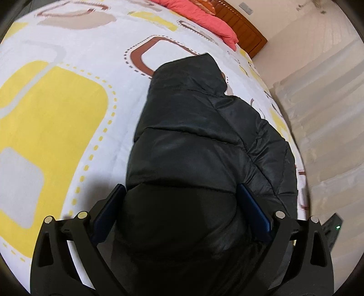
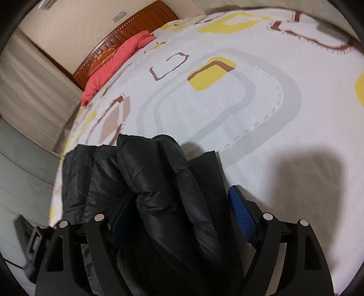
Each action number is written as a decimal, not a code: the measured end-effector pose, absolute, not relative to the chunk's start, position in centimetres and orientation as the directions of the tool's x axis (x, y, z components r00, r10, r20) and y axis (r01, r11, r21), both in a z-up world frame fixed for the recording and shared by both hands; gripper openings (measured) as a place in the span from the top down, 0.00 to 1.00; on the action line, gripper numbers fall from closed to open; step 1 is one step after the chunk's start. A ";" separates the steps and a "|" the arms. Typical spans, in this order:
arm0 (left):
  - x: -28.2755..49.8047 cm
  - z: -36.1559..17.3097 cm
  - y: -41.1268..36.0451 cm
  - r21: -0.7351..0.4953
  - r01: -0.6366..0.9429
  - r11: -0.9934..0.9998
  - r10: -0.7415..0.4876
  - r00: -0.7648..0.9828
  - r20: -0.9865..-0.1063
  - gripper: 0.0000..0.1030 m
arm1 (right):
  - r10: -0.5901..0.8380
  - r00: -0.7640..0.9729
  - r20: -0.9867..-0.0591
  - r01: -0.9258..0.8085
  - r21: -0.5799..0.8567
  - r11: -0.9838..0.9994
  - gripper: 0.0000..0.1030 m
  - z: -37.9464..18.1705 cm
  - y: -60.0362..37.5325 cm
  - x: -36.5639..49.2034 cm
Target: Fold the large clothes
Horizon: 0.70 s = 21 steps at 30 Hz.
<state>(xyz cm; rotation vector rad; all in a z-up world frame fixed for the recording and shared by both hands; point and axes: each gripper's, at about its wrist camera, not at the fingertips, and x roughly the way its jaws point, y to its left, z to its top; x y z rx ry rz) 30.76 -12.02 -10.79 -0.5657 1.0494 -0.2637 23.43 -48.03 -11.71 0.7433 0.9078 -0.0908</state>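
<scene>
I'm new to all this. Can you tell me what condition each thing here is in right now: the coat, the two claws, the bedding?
Black puffy hooded jacket: lying on the bed, folded into a bundle, hood end away from the grippers.
Left gripper: jaws wide, jacket bulging between them.
Right gripper: jaws apart, a jacket fold between them.
White patterned bedsheet: spread flat.
Coral quilt: bunched by the wooden headboard.

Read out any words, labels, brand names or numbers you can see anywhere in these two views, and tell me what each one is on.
None can be read.
black puffer jacket: no label or logo shows.
patterned bedsheet: shapes only, no lettering.
wooden headboard: carved ornament, no words.
wall plate above the headboard: too small and blurred to tell whether it bears any text.
</scene>
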 end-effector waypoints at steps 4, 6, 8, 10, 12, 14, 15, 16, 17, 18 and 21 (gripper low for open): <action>30.0 -10.6 -10.6 -0.611 -0.077 0.788 -0.510 0.474 -0.718 0.04 | 0.283 0.626 -0.726 0.347 0.585 0.733 0.23 -11.2 -48.4 23.1; 29.5 -10.5 -9.4 -0.651 -0.096 0.753 -0.532 0.493 -0.688 0.04 | 0.308 0.631 -0.712 0.327 0.604 0.727 0.23 -10.6 -48.6 22.8; 29.0 -10.6 -8.5 -0.692 -0.099 0.715 -0.565 0.502 -0.655 0.04 | 0.313 0.643 -0.699 0.313 0.613 0.725 0.23 -9.9 -48.8 22.4; 28.7 -11.4 -7.8 -0.733 -0.103 0.672 -0.608 0.488 -0.626 0.03 | 0.322 0.642 -0.696 0.290 0.609 0.738 0.22 -9.4 -48.5 22.4; 28.5 -12.4 -7.7 -0.757 -0.113 0.643 -0.641 0.462 -0.613 0.03 | 0.308 0.621 -0.721 0.280 0.571 0.772 0.20 -9.6 -47.9 22.7; 28.2 -13.5 -7.8 -0.795 -0.120 0.595 -0.685 0.442 -0.579 0.03 | 0.308 0.607 -0.733 0.279 0.560 0.780 0.16 -10.2 -47.8 22.7; 28.1 -13.7 -7.8 -0.806 -0.121 0.580 -0.698 0.436 -0.568 0.02 | 0.317 0.607 -0.729 0.283 0.571 0.771 0.15 -10.8 -48.0 22.7; 28.1 -13.8 -8.0 -0.810 -0.115 0.575 -0.705 0.434 -0.561 0.02 | 0.330 0.608 -0.722 0.285 0.587 0.758 0.15 -11.1 -48.3 22.6; 28.1 -13.7 -8.2 -0.809 -0.104 0.578 -0.707 0.431 -0.561 0.02 | 0.351 0.611 -0.710 0.286 0.611 0.738 0.14 -11.6 -48.6 22.4; 28.2 -13.6 -8.6 -0.812 -0.083 0.577 -0.720 0.417 -0.554 0.02 | 0.368 0.613 -0.699 0.287 0.631 0.721 0.14 -12.1 -49.0 22.3; 28.2 -13.5 -9.3 -0.821 -0.050 0.569 -0.744 0.394 -0.540 0.02 | 0.396 0.617 -0.680 0.275 0.658 0.701 0.13 -12.7 -49.3 22.2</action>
